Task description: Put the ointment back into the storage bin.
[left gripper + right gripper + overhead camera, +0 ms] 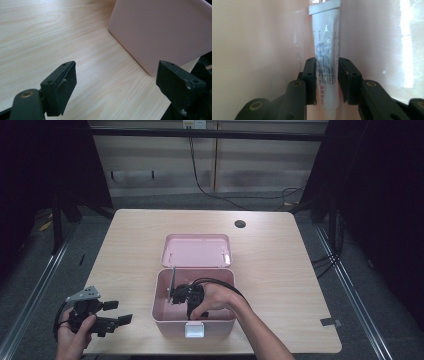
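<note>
Inside the pink box [161, 296], right claw [327, 75] seemingly pinches the tube [327, 47]; left claw [116, 85] gapes outside.

The tube [325, 62] is white and flat-crimped at its far end, with a bluish emblem and small red and dark print on its face. In the right gripper view it runs from 6 o'clock up to 12, lying against the pale pink inner wall of the box [161, 317]. The box is pink, open, its lid [197, 251] laid flat at its 12 o'clock side; it sits just toward 6 o'clock of the table's centre.
</note>
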Available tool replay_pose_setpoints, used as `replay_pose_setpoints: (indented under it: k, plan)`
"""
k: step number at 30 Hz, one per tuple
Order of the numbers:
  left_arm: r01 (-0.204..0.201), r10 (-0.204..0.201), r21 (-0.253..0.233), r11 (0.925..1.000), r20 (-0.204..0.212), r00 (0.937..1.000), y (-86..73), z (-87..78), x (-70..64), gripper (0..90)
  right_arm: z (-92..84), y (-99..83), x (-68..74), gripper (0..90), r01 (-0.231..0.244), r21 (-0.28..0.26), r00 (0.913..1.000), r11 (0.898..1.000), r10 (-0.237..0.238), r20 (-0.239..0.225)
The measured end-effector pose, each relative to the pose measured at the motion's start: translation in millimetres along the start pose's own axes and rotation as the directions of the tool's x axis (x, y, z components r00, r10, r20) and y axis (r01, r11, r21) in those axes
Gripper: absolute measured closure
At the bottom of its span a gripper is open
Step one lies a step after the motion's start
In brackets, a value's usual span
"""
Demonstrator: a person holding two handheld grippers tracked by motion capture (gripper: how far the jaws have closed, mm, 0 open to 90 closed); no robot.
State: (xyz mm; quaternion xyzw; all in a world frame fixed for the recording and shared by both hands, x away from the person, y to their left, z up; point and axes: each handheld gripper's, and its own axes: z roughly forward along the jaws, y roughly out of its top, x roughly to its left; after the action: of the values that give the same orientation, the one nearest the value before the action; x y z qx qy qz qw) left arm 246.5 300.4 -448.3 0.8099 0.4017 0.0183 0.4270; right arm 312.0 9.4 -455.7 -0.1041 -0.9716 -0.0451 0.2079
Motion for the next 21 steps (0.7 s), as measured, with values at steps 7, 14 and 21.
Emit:
replay_pose_setpoints:
  k: [7,14,21]
  plan:
    - [0.0,0.0,-0.001,1.0,-0.001,1.0,0.0,0.0,0.1,16.7,-6.4,-1.3,3.7,66.8,-0.003,-0.018,0.9999,1.0,0.003,0.013]
    - [0.001,-0.001,0.0,1.0,-0.001,1.0,0.0,0.2,-0.1,16.7,-21.3,-8.0,11.2,65.7,-0.01,-0.047,0.9994,0.999,0.011,0.032]
    - [0.001,-0.001,0.0,1.0,0.0,1.0,0.0,0.1,-0.2,16.7,-32.9,-15.7,19.0,65.6,-0.012,-0.051,0.9979,0.999,0.015,0.063]
